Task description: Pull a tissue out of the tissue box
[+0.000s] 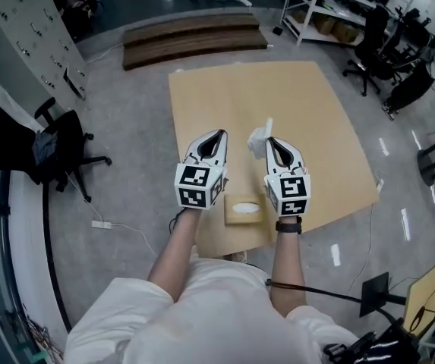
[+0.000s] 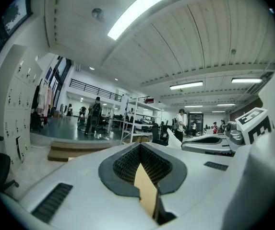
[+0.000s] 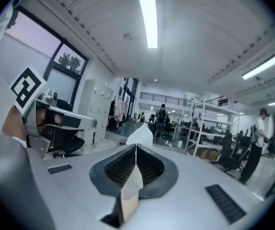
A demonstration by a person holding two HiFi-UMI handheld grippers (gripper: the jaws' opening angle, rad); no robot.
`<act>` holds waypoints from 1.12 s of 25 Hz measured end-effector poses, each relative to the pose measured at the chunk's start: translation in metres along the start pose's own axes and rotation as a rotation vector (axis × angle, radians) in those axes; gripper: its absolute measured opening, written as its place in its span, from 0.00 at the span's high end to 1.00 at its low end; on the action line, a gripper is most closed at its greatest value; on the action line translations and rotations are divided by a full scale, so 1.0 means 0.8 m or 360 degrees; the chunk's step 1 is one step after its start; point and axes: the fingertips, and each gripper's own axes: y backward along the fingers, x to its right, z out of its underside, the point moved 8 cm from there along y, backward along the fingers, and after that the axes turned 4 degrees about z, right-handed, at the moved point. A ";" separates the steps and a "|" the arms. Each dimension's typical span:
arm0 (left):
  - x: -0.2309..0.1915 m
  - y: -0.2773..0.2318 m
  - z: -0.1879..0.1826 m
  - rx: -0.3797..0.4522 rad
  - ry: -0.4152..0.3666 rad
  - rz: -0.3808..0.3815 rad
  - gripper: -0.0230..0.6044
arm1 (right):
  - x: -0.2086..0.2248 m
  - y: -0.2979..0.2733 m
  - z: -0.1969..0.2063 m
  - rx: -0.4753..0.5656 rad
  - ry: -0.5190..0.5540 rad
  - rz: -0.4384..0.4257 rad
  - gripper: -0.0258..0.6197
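Nearest the person, the tissue box (image 1: 244, 209) sits on the near edge of the cardboard sheet (image 1: 308, 112), below and between the two wrists. Nothing rests on it or pins it. Whether a fresh sheet stands up in its slot cannot be made out from above. Both tools are held up level in front of the body, well clear of the box. The left gripper (image 1: 219, 135) has its jaws together with nothing between them; only a tan sliver of cardboard shows through the gap behind the tips. The right gripper (image 1: 272, 139) is clamped on the tissue (image 1: 259, 135), which pokes out past the tips as a small white peak and trails back between the pads in the right gripper view (image 3: 140, 134). The sheet looks free of the box, so the pull seems essentially done. The main risk is the hold itself: only a thin fold appears pinched, and any slackening or a quick swing could let the tissue flutter down onto the sheet. The left tool sits just beside it and could brush it loose. Farther off, the stacked boards (image 1: 194, 36) and the office chair (image 1: 61, 146) are well apart and pose no hazard.
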 end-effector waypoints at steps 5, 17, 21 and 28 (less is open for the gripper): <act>-0.001 0.011 -0.031 0.0108 -0.0038 -0.0026 0.96 | 0.003 0.013 -0.046 0.0193 -0.0019 0.0179 0.95; 0.002 0.018 -0.047 0.0187 -0.0063 -0.0048 0.96 | -0.002 0.022 -0.082 0.0366 -0.0044 0.0312 0.95; -0.002 0.014 -0.042 0.0179 -0.0043 -0.0065 0.96 | 0.000 0.019 -0.078 0.0358 -0.0036 0.0305 0.95; -0.007 0.004 -0.036 0.0172 -0.0008 -0.0066 0.96 | 0.003 0.012 -0.076 0.0344 -0.0033 0.0316 0.95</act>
